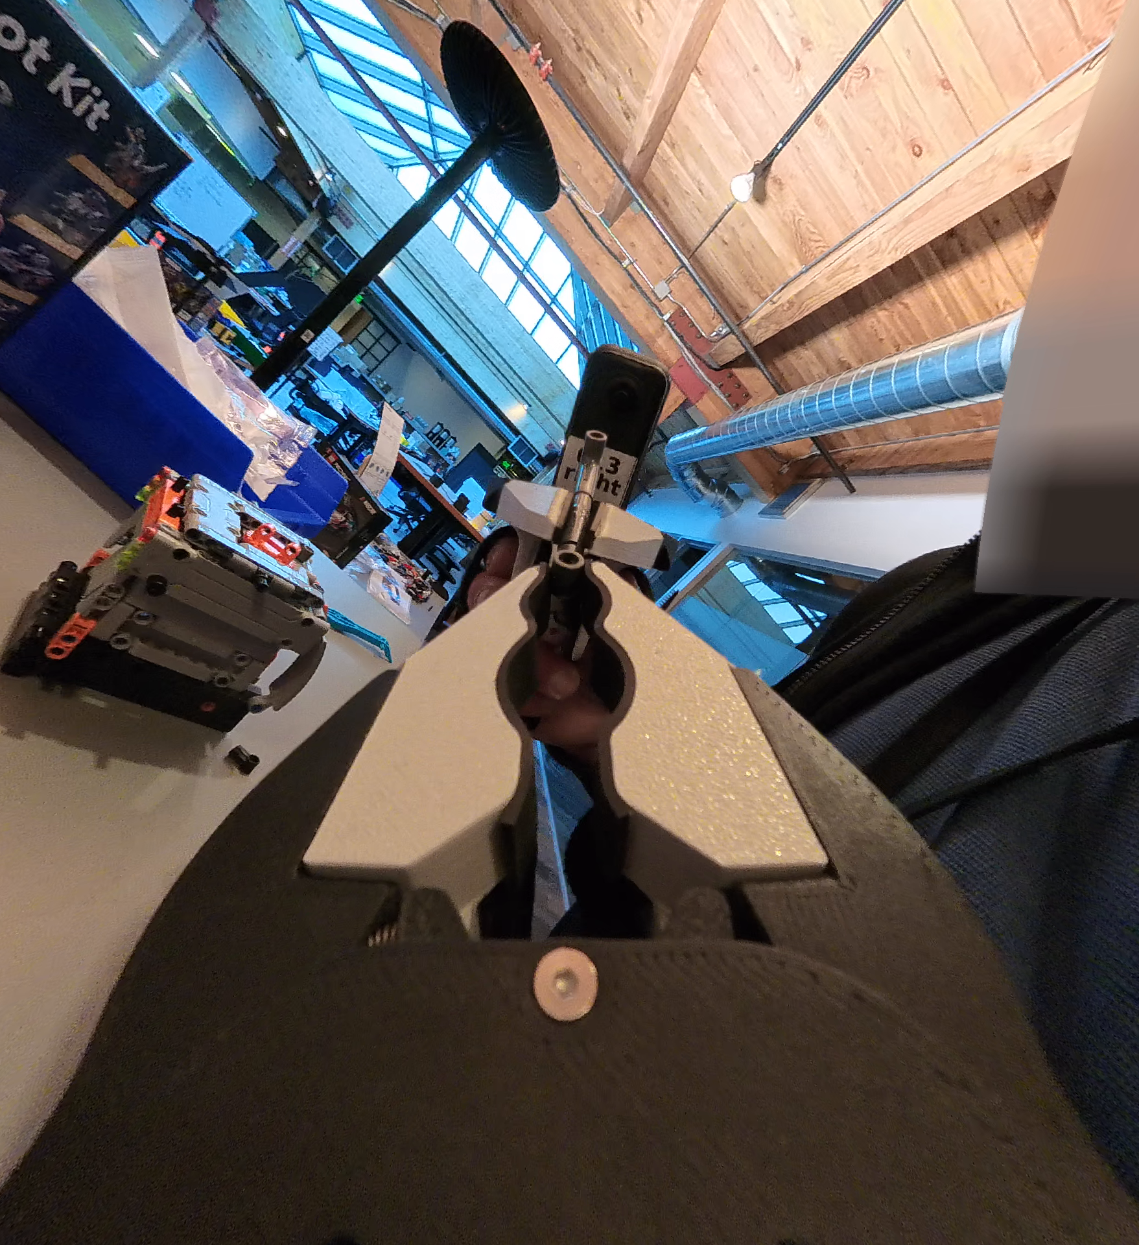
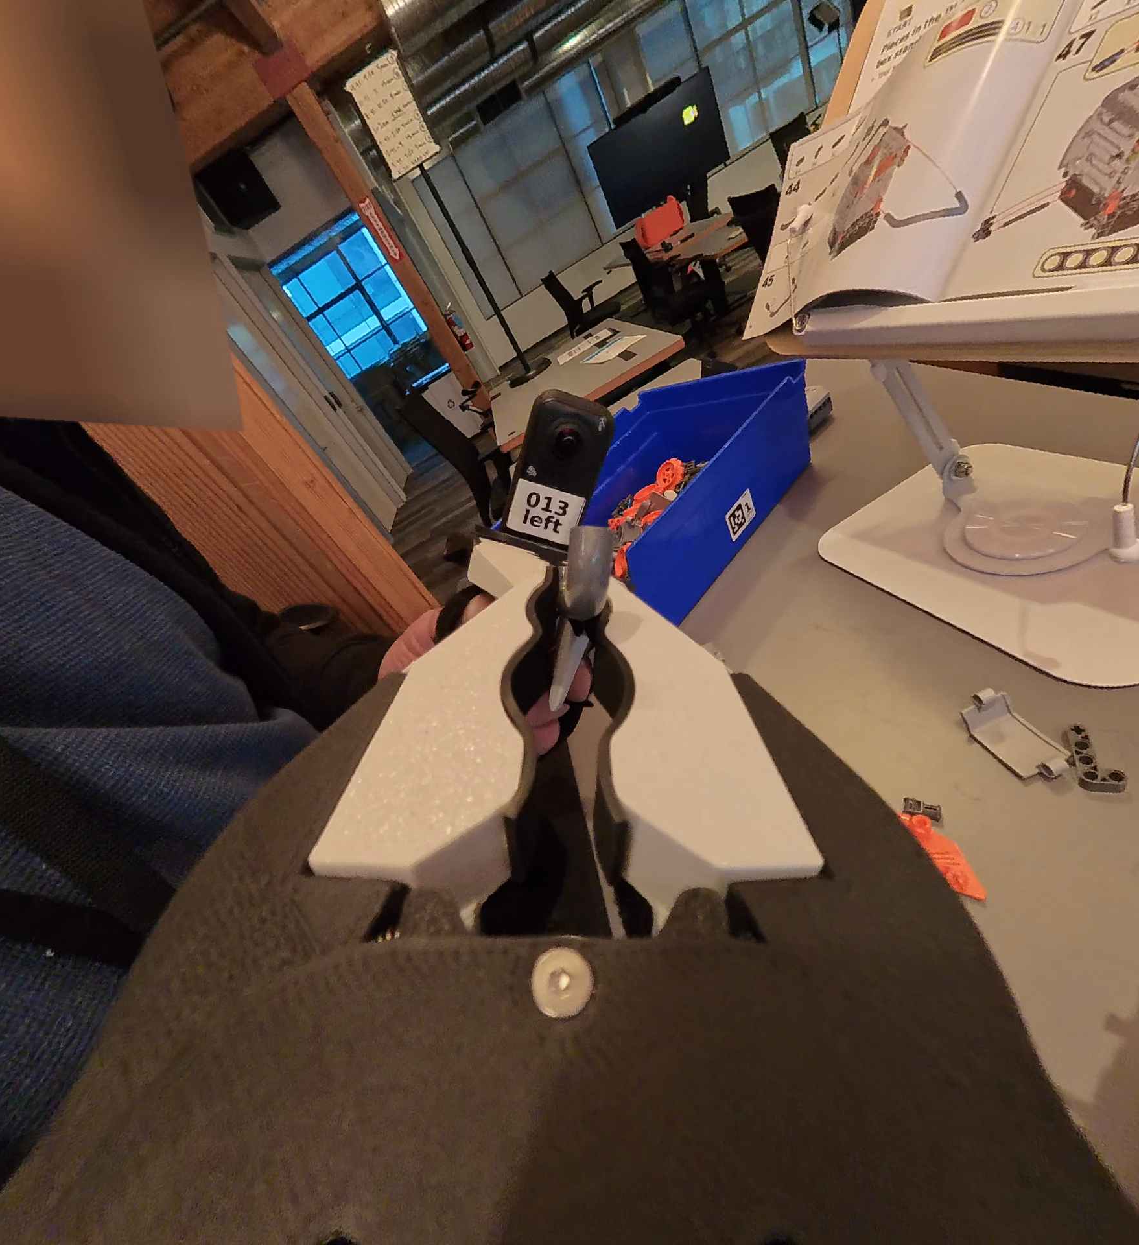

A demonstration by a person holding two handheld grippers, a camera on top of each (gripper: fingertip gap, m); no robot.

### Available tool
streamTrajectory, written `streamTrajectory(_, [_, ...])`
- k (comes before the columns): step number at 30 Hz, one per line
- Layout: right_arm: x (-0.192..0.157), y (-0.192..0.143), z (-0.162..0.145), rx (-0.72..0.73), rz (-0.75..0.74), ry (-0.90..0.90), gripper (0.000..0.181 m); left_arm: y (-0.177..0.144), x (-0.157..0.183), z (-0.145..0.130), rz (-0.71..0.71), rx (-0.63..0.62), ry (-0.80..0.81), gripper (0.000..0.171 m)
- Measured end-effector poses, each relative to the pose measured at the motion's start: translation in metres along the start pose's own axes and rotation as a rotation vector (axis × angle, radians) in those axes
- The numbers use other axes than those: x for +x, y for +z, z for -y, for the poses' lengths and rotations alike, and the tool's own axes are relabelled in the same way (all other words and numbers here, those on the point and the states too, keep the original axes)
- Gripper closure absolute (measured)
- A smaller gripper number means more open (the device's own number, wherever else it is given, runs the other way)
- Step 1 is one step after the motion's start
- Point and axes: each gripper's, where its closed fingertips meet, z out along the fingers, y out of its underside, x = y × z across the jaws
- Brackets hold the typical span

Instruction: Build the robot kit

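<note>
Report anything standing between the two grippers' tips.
Nothing visible besides what they grip: the left gripper is shut on a dark tube and the right gripper on a grey piece, tip to tip in the air.

bin (image 2: 708,485) of parts sits on the table (image 2: 890,707), left of the booklet stand (image 2: 1024,539); loose pieces (image 2: 1038,744) before it.

The instruction booklet (image 2: 997,168) runs off the top and right edges. The blue parts bin (image 2: 708,485) is half hidden behind a gripper; its small orange pieces (image 2: 647,492) are too tiny to identify.
</note>
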Motion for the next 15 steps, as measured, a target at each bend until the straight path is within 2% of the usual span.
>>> streamTrajectory(4, [-0.004, -0.005, 0.002, 0.003, 0.011, -0.002, 0.177, 0.003, 0.004, -0.007, 0.003, -0.066, 0.051, 0.166])
streamTrajectory(8, [0.000, -0.019, 0.003, -0.002, -0.018, 0.008, 0.177, 0.003, 0.002, -0.008, 0.040, -0.121, 0.128, 0.154])
streamTrajectory(12, [0.008, -0.047, -0.002, -0.006, -0.089, 0.038, 0.177, 0.005, -0.007, -0.009, 0.074, -0.200, 0.181, 0.139])
streamTrajectory(15, [0.017, -0.076, -0.011, -0.007, -0.153, 0.082, 0.177, 0.011, -0.018, -0.011, 0.114, -0.287, 0.248, 0.135])
